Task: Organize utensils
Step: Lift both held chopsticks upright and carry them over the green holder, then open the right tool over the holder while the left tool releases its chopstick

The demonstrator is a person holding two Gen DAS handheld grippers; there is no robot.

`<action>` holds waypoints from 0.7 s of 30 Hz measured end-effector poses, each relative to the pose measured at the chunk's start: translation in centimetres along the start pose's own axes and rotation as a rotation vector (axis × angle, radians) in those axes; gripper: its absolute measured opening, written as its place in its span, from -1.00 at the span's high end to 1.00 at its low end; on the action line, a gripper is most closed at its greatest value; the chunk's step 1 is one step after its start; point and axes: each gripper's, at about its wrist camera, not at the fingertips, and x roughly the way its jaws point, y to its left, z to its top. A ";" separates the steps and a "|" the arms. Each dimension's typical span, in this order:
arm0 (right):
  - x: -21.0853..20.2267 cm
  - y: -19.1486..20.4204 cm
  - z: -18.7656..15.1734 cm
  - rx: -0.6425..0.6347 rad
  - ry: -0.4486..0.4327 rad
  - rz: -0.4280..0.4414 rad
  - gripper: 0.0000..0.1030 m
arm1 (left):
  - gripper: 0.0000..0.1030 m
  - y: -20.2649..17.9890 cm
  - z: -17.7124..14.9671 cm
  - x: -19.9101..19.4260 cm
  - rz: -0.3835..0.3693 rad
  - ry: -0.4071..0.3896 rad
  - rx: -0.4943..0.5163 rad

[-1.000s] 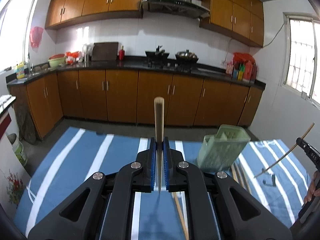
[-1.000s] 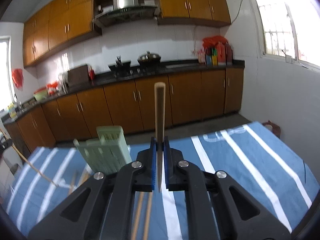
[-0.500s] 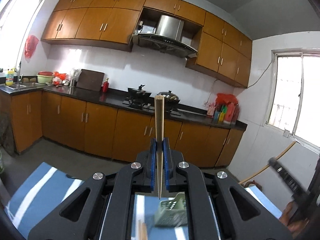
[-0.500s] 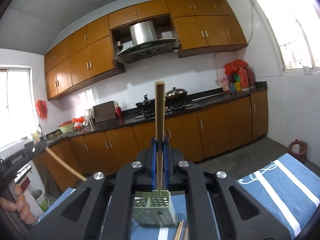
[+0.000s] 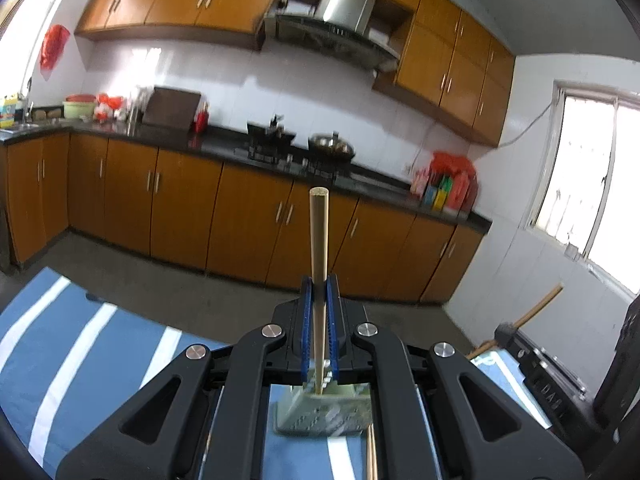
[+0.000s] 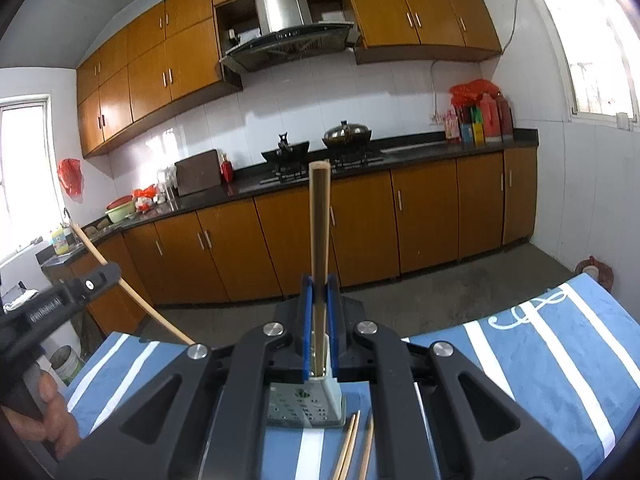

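Note:
My left gripper (image 5: 319, 312) is shut on a wooden chopstick (image 5: 319, 248) that stands upright between its blue pads, its lower tip just above a pale green perforated utensil holder (image 5: 320, 416). My right gripper (image 6: 319, 312) is likewise shut on a second upright chopstick (image 6: 319, 232), whose lower end hangs over the same holder (image 6: 306, 404). Each view shows the other gripper: the right one with its chopstick (image 5: 536, 312) at the right edge, the left one with its chopstick (image 6: 120, 280) at the left edge. Loose chopsticks (image 6: 352, 444) lie on the cloth beside the holder.
A blue cloth with white stripes (image 5: 80, 360) covers the table. Beyond its far edge is a grey floor, then brown kitchen cabinets (image 6: 400, 220) with a dark counter, stove and pots. A person's hand (image 6: 44, 412) holds the left gripper. A white bucket (image 6: 66, 364) stands on the floor.
Both grippers have swung over the holder with their chopsticks still clamped upright. The holder, earlier ahead and to one side, now sits directly under each gripper's fingers.

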 end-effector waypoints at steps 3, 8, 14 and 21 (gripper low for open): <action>0.2 0.0 -0.4 0.003 0.004 0.001 0.75 | 0.86 0.3 -0.7 0.8 -0.004 0.042 -0.002; 0.1 0.1 -0.7 -0.004 -0.001 -0.001 0.45 | 0.85 0.6 -0.9 0.3 0.000 0.055 0.001; -1.4 0.0 -0.5 -0.003 -0.024 0.001 0.35 | 0.30 0.6 -0.3 -1.6 0.011 0.016 0.008; -5.4 -1.4 -1.3 0.007 -0.037 -0.033 0.31 | 0.28 1.5 -0.2 -4.9 0.017 -0.024 0.010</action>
